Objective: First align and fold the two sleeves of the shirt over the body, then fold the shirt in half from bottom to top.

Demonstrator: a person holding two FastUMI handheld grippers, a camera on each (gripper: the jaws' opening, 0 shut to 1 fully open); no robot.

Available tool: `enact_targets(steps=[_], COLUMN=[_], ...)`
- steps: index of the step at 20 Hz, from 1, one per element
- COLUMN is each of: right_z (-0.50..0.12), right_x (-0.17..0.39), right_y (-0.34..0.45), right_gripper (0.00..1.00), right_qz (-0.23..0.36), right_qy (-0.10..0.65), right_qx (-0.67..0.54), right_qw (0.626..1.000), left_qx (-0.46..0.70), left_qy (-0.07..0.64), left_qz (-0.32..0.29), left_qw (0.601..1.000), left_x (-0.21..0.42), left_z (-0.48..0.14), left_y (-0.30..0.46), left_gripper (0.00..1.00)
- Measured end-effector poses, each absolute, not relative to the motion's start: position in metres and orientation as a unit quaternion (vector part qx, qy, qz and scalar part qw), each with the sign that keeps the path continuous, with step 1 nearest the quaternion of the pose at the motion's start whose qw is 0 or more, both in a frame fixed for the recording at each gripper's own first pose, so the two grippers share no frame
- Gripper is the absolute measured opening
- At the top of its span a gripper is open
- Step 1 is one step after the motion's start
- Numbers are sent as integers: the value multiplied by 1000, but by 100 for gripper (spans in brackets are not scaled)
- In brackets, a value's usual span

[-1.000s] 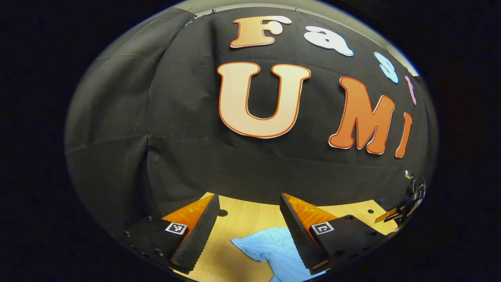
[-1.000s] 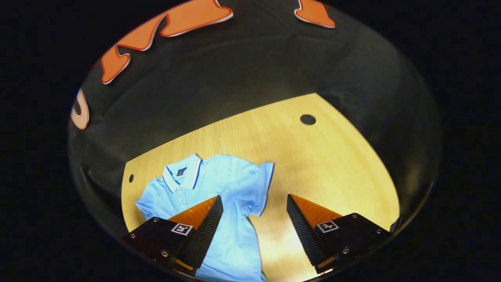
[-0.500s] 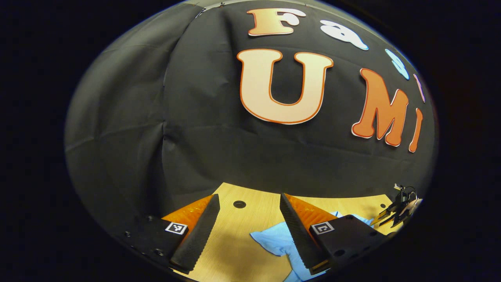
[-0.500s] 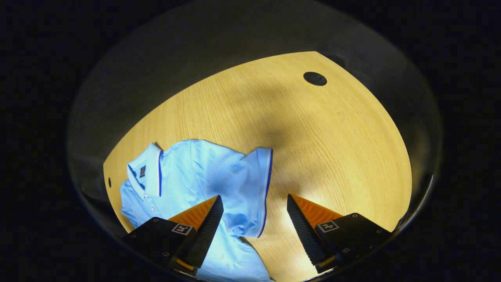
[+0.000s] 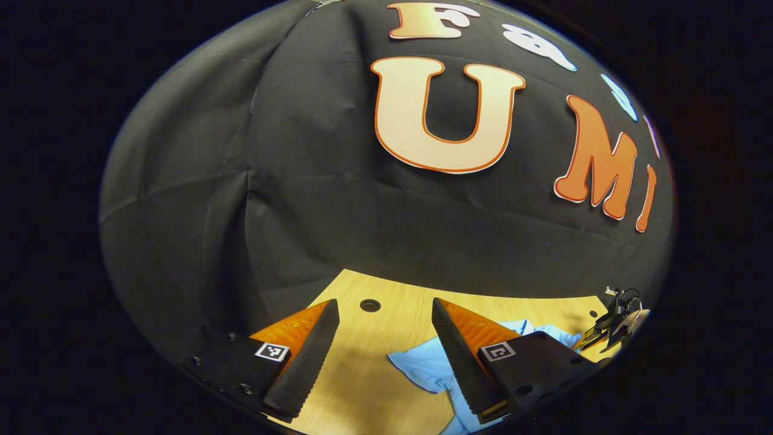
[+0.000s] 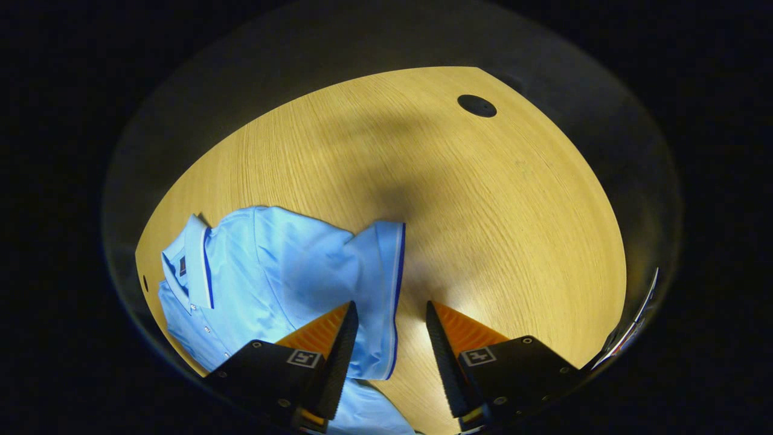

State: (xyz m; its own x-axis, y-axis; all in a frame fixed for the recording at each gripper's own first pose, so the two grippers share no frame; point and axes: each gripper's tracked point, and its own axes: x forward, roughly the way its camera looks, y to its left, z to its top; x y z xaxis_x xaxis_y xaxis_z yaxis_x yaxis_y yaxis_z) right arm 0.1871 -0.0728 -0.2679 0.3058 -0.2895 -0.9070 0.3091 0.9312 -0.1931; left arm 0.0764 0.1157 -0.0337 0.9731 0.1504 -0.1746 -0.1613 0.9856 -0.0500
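Note:
A light blue polo shirt point(image 6: 272, 272) lies flat on the wooden table point(image 6: 483, 211), its white-edged collar point(image 6: 196, 260) to the left. One short sleeve point(image 6: 377, 266) with a dark-striped hem points toward me. My right gripper point(image 6: 390, 305) is open just above that hem, which runs through the gap between the fingers. In the left gripper view the shirt's other sleeve point(image 5: 423, 365) lies partly behind the right-hand finger point(image 5: 459, 356). My left gripper point(image 5: 383, 302) is open and holds nothing. The right gripper point(image 5: 613, 320) shows small at the far right edge.
The black cloth wall point(image 5: 302, 211) rises right behind the table's far edge. Round holes point(image 5: 369, 305) point(image 6: 477, 106) sit near the table's back corners. Bare wood point(image 6: 513, 241) stretches to the right of the shirt.
The right gripper has come down closer over the sleeve hem and its fingers have narrowed. The left gripper has drifted a little, so the sleeve sits further right in its view.

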Motion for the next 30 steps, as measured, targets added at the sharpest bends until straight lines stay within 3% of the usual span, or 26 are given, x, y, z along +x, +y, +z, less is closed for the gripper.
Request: enact_targets(steps=[2, 3, 5, 7, 18, 30], right_z=[-269, -269, -267, -264, -187, -228], right_x=[189, 191, 194, 198, 202, 163], right_y=[-66, -63, -63, -56, 70, 190], right_gripper=[53, 33, 11, 4, 0, 2], right_qz=[-177, -173, -172, -160, -30, 56], right_qy=[554, 551, 547, 538, 468, 506], right_qx=[1, -1, 2, 27, 10, -15], right_qw=[813, 816, 820, 827, 883, 861], left_qx=[-32, -34, -37, -40, -39, -50], left_qy=[92, 94, 99, 102, 99, 108], left_qz=[75, 75, 70, 66, 67, 79], left_qw=[992, 992, 992, 992, 992, 990], left_x=[81, 81, 83, 81, 70, 49], left_z=[-36, -38, -41, -43, -37, -47], left_y=[111, 111, 107, 106, 133, 191], left_gripper=[99, 100, 99, 99, 99, 99])
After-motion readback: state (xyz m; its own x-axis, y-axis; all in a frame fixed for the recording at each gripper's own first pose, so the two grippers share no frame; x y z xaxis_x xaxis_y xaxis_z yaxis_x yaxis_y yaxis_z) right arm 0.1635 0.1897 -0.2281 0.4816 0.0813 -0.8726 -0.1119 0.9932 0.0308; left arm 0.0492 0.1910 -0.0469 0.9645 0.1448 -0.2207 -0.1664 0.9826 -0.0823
